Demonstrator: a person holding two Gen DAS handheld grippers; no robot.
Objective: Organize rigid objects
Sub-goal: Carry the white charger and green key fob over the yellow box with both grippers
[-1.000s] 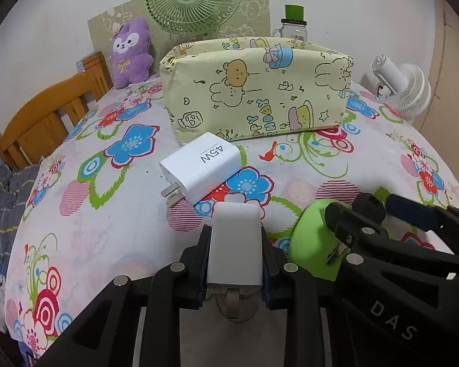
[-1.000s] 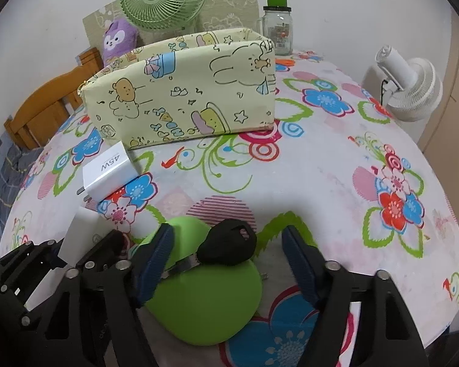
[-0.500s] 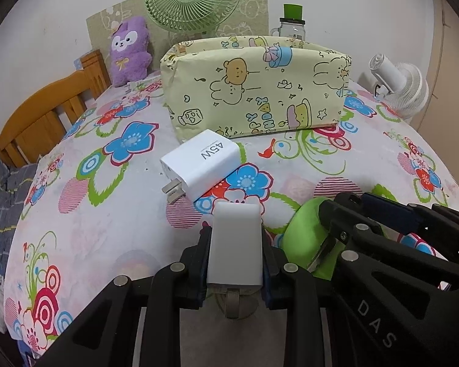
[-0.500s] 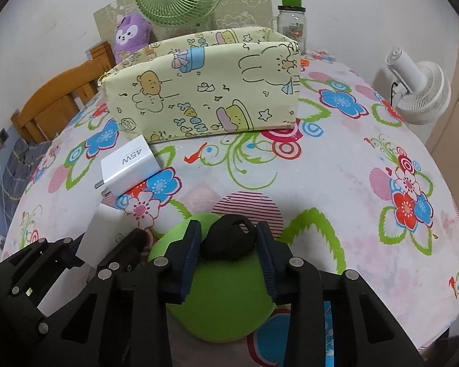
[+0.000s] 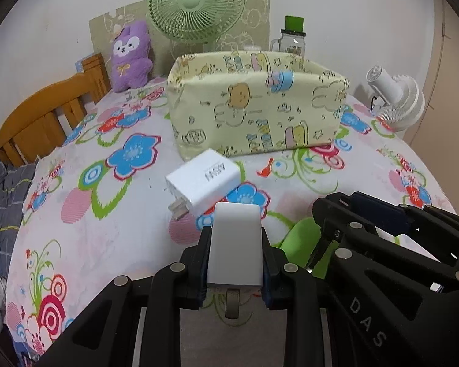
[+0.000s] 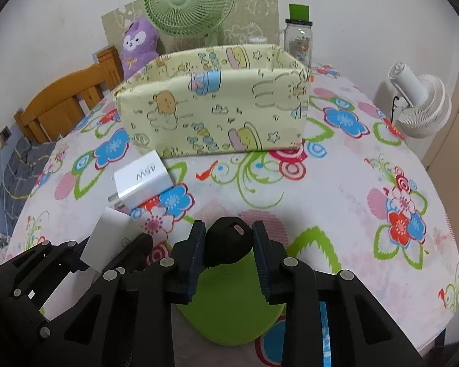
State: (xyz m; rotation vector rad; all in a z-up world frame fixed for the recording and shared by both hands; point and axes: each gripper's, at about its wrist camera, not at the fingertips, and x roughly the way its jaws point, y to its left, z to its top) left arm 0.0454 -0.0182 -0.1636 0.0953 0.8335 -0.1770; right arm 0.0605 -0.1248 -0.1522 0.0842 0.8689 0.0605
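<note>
My left gripper [image 5: 234,244] is shut on a small white block [image 5: 235,244], held above the flowered tablecloth; the block also shows in the right wrist view [image 6: 107,238]. My right gripper [image 6: 228,244] is shut on a black key head [image 6: 228,241], lifted over a green pad [image 6: 229,312]. A white 45W charger [image 5: 203,180] lies on the cloth ahead, its prongs toward me. Behind it stands the open yellow cartoon-print fabric bin [image 6: 214,116], also in the left wrist view [image 5: 257,113].
A green fan [image 5: 195,3], a purple plush [image 5: 131,55] and a jar with a green lid [image 5: 292,39] stand behind the bin. A white fan [image 6: 419,104] is at the right table edge. A wooden chair [image 5: 42,116] stands left.
My right gripper closed on the black key and lifted it off the green pad. Both grippers rose, so the bin's open top now shows.
</note>
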